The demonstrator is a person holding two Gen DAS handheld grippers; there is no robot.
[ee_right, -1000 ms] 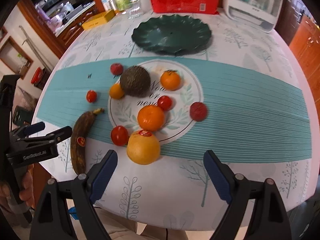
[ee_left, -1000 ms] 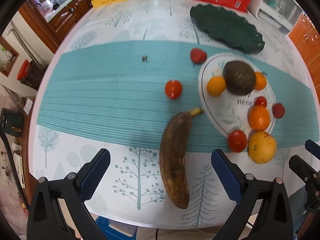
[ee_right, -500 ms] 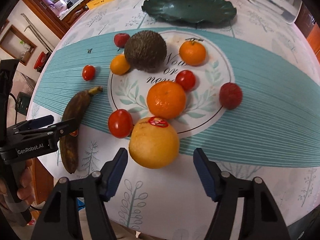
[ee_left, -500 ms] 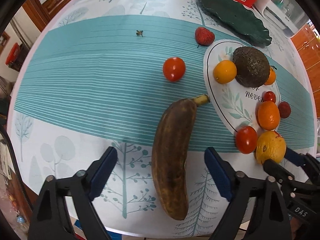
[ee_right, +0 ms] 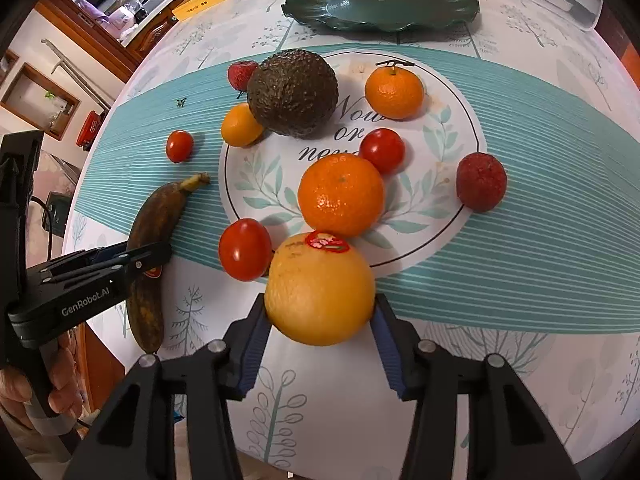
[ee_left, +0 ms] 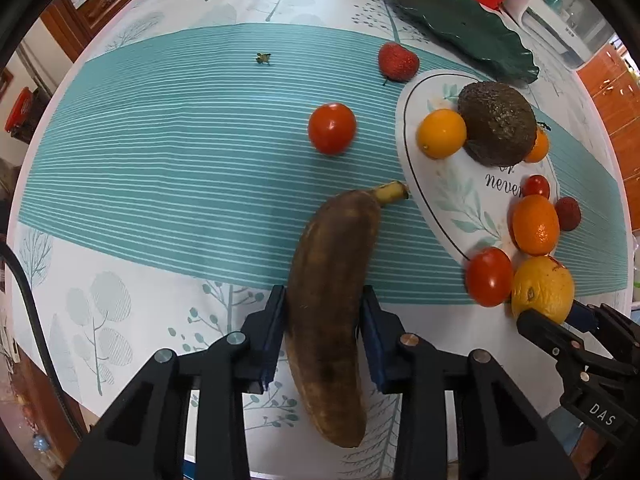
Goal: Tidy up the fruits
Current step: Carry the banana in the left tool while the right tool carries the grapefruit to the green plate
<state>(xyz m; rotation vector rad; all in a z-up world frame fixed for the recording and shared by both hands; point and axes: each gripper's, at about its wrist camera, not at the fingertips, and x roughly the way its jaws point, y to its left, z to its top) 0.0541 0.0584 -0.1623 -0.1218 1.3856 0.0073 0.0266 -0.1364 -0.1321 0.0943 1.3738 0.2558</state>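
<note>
Round table, tree-print white cloth (ee_left: 132,320) with a teal striped band (ee_left: 180,152) across the middle; left part of the band lies open, only a small green stem scrap (ee_left: 263,57) on it.

Left gripper (ee_left: 323,332) at the near edge; both blue pads pressed against the sides of the overripe brown banana (ee_left: 332,300); banana lies lengthwise, stem tip touching the rim of the white leaf-print round plate (ee_left: 452,200), blunt end close to the table's near edge.

Small red tomato (ee_left: 331,128) alone on the band, clear room around it; red strawberry (ee_left: 398,62) just beyond the plate's far rim.

On the plate: small yellow-orange citrus (ee_right: 241,125) touching the dark bumpy avocado (ee_right: 293,93); stemmed mandarin (ee_right: 394,90); cherry tomato (ee_right: 382,150) touching a larger mandarin (ee_right: 341,195).

Right gripper (ee_right: 320,322) clamped on the large yellow orange with red sticker (ee_right: 320,288) at the plate's near rim; a red tomato (ee_right: 245,249) touches its left side.

Dark red lychee-like fruit (ee_right: 481,181) at the plate's right rim; band to its right open.

Dark green scalloped dish (ee_right: 380,0) at the far edge, well apart.
</note>
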